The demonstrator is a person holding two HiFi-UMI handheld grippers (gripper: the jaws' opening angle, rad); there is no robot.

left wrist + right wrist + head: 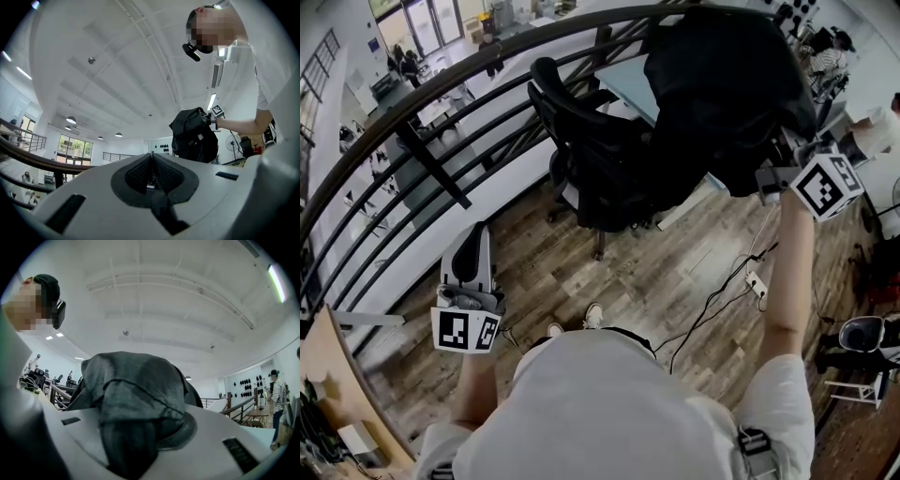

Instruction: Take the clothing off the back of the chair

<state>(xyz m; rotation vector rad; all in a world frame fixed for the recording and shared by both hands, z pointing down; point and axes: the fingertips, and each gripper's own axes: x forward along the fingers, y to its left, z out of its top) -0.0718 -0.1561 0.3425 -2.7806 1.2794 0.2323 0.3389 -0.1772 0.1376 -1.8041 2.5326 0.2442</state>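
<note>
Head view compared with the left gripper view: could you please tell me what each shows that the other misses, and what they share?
Only the head view shows the black office chair and the wooden floor below it. Only the left gripper view shows how the left gripper has its jaws, closed together with nothing between them, plus the ceiling lights. Both show the black clothing gripped by the right gripper and held up in the air.
</note>
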